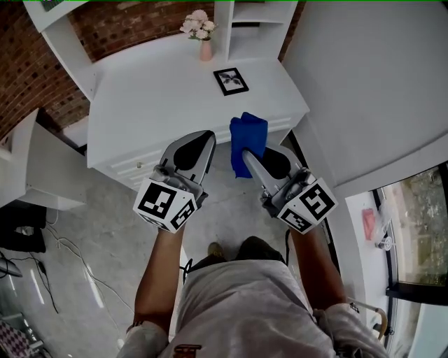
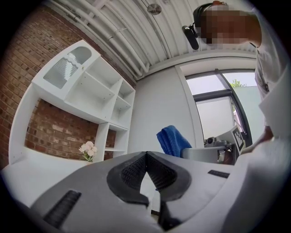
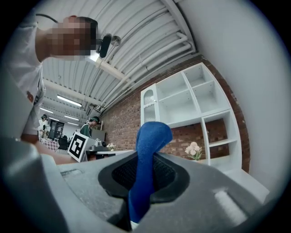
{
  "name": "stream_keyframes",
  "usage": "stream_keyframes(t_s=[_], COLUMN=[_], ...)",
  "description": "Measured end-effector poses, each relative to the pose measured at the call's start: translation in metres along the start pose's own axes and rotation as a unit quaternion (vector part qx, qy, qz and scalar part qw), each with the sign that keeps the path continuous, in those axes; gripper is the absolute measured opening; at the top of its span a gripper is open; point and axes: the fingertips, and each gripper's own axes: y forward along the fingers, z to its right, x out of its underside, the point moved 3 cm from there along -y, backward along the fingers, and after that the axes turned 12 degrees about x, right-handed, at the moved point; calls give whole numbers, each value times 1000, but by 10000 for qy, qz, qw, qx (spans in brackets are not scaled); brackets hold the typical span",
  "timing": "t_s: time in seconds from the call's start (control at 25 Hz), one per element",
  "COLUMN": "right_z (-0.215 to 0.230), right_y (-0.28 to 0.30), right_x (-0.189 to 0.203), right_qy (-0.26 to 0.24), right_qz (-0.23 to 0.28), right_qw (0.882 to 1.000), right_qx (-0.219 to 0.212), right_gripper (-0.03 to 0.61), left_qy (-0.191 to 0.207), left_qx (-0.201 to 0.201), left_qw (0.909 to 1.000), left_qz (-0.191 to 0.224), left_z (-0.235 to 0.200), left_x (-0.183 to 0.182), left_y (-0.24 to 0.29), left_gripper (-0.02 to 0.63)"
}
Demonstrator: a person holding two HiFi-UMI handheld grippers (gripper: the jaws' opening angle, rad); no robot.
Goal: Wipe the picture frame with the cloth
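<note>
A small black picture frame (image 1: 231, 80) with a white mat lies flat on the white desk (image 1: 154, 105), toward its right side. My right gripper (image 1: 246, 155) is shut on a blue cloth (image 1: 248, 142), which hangs folded at the desk's front edge, short of the frame. In the right gripper view the blue cloth (image 3: 146, 159) runs up between the closed pads. My left gripper (image 1: 209, 135) is shut and empty, beside the right one at the desk's front edge. The left gripper view shows the blue cloth (image 2: 173, 140) to its right.
A pink vase of pale flowers (image 1: 201, 31) stands at the back of the desk, next to white shelving (image 1: 255, 21). A brick wall (image 1: 126, 24) lies behind. Drawers front the desk below. A white wall (image 1: 364, 91) closes the right side. Cables lie on the floor (image 1: 77, 259) at left.
</note>
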Motion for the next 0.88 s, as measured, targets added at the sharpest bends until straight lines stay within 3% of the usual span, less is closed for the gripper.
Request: stream_keyframes(t_s=[0.48,0.88], right_z=[12,106], right_y=[35,95], right_x=[11,22], right_qy=[-3,-123], right_qz=[-50,-16], right_qw=[10000,9999], right_qx=[52,-65], right_gripper=[57,57], left_qy=[-44,75], left_qx=[-28,-264], left_qw=[10000,9990], left_qz=[-37,-355], left_z=[-39,-107], left_x=[9,33], left_y=[2,71], left_gripper=[0,0])
